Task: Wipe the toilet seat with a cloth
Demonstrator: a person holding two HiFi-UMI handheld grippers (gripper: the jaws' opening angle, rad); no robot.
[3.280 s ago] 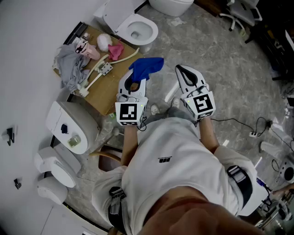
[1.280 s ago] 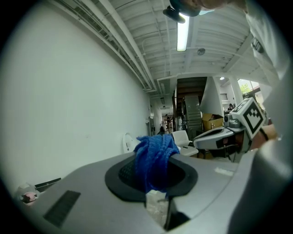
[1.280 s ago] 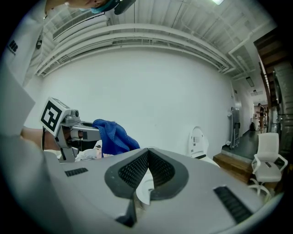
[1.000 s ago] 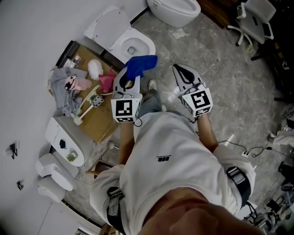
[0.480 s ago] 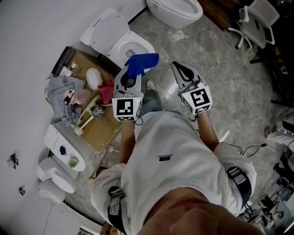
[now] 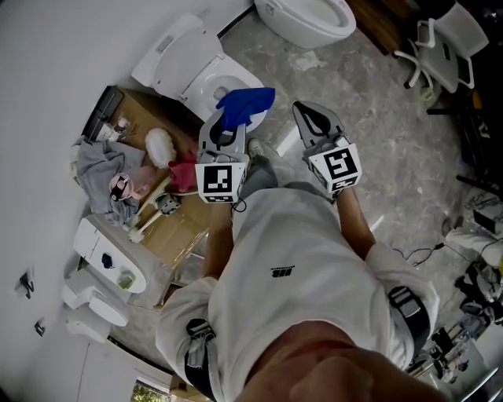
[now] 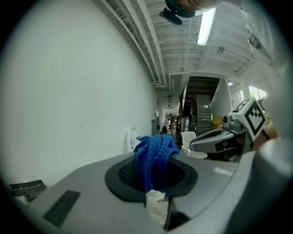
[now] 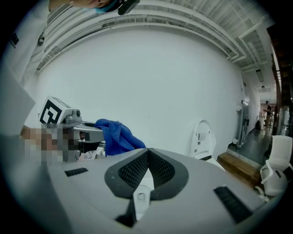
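In the head view the left gripper [image 6: 222, 135] is raised in front of the person and holds a blue cloth [image 6: 246, 104]. The cloth lies over the near rim of an open toilet [image 6: 206, 72]; I cannot tell if it touches the seat. The right gripper [image 6: 312, 124] is just beside it, over grey floor. Left of the toilet, a wooden board [image 6: 182, 228] carries a grey rag [image 6: 96, 166], a pink object [image 6: 184, 174] and a brush [image 6: 149, 210]. A second toilet [image 6: 306, 17] stands further away.

In the left gripper view the jaws are closed on the blue cloth [image 7: 154, 157], which bunches above them. A white wall [image 7: 78, 91] fills the left side.

In the right gripper view the jaws meet with nothing between them. The cloth [image 8: 116, 135] and the toilet [image 8: 202, 139] are beyond.
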